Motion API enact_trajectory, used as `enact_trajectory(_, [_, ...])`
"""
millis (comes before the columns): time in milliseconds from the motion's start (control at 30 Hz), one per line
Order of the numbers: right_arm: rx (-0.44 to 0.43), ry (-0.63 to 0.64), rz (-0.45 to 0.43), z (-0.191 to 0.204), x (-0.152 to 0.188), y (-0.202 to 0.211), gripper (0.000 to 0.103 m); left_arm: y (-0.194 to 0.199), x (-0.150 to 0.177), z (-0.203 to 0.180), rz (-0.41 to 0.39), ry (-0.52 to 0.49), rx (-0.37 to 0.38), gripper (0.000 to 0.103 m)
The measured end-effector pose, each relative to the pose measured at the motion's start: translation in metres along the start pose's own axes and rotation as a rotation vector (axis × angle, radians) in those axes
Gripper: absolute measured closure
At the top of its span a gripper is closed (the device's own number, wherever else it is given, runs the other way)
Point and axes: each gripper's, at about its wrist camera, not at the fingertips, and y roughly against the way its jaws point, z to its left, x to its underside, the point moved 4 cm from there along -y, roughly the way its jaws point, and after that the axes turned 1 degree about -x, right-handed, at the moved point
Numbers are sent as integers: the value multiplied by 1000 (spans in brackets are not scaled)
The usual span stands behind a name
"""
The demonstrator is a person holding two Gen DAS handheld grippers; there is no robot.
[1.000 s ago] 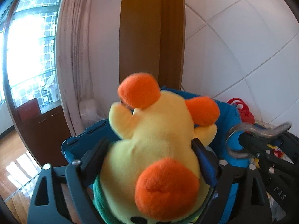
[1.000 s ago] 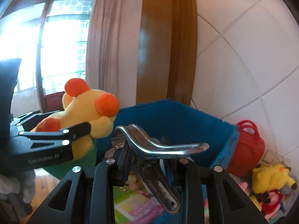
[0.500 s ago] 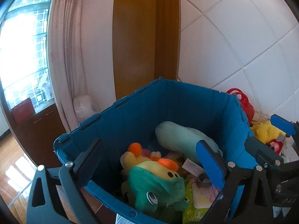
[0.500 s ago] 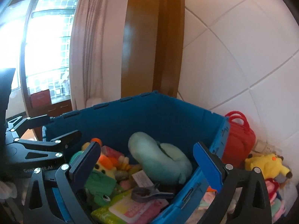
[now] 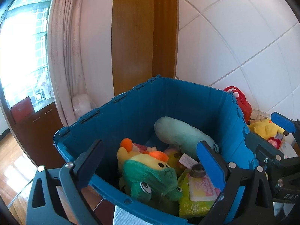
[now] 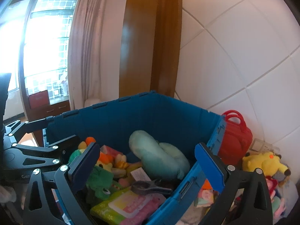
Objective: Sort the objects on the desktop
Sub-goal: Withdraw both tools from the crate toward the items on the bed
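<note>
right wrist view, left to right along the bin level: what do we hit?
left gripper → green frog plush → mint plush → blue bin right wall → red bag → yellow plush.

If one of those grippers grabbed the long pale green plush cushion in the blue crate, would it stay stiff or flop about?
The long pale green plush cushion already lies bent against the blue plastic crate, so it would probably flop. It looks stuffed, so likely light for its bulk. Its fuzzy fabric should grip well, not slip.
</note>
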Motion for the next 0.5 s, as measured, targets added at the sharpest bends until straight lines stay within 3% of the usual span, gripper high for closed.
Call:
enact_trajectory(300, [18, -30, -9, -19, 19, 32, 0, 25, 15, -20, -12, -8, 12, 3])
enact_trajectory(500, [54, -49, -17, -49, 39, 72, 0, 53, 30, -60, -25, -34, 52, 3])
